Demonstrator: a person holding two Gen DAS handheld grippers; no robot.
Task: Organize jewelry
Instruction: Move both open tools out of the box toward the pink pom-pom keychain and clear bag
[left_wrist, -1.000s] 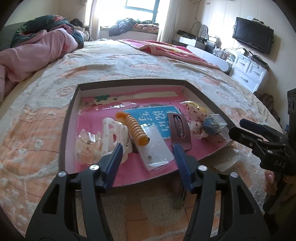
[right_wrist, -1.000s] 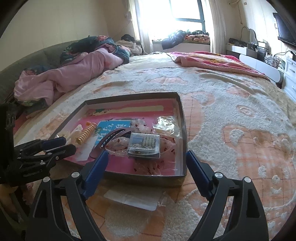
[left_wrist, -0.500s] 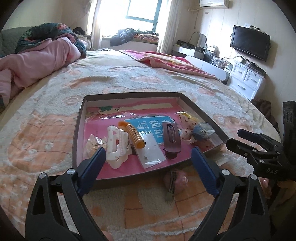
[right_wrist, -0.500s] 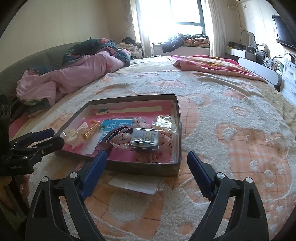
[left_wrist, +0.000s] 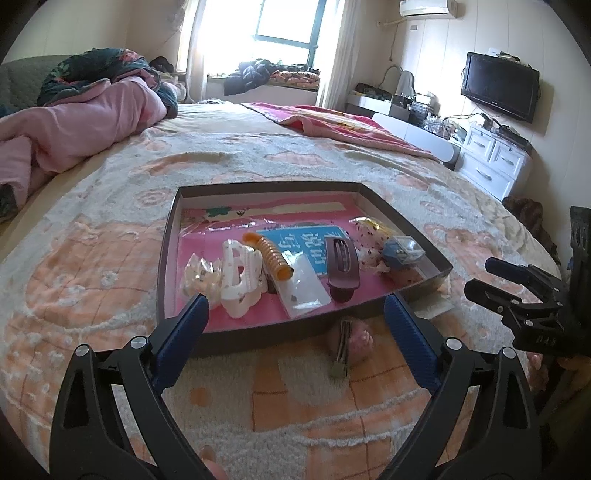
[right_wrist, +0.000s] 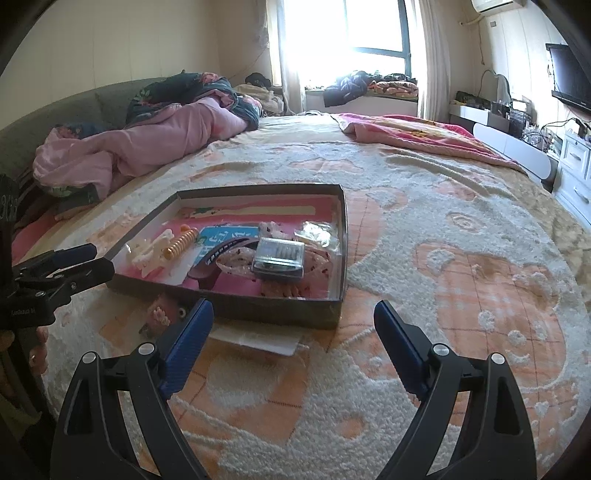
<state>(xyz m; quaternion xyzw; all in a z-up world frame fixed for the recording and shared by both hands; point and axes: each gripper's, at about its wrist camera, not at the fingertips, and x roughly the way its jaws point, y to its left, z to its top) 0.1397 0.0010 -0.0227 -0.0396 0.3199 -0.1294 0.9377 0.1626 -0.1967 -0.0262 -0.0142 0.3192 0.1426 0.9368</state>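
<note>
A: What is nearest to the cameras?

B: The left tongs and the right tongs, both spread wide with nothing between the blue pads. The left ones have just been opening. They hover over the patterned bedspread, in front of the box.

A: And just beyond the left tongs?

B: A small pink hair clip lies on the bedspread, close to the near wall of the box, outside it. Beside it, a flat clear packet pokes out from under the box edge.

A: Where is the jewelry?

B: In the shallow dark cardboard box on the bed (its floor is pink, with a blue printed card). From left to right in the left view: a clear plastic bag, a white claw clip, an orange spiral hair tie, a flat transparent sachet, a dark brown barrette, then a spotted fabric piece with a small clear case on it.

A: And farther away?

B: A pink quilt is bundled at the left, a pink blanket lies across the far side, then the bright window. A television hangs above a white dresser on the right.
</note>
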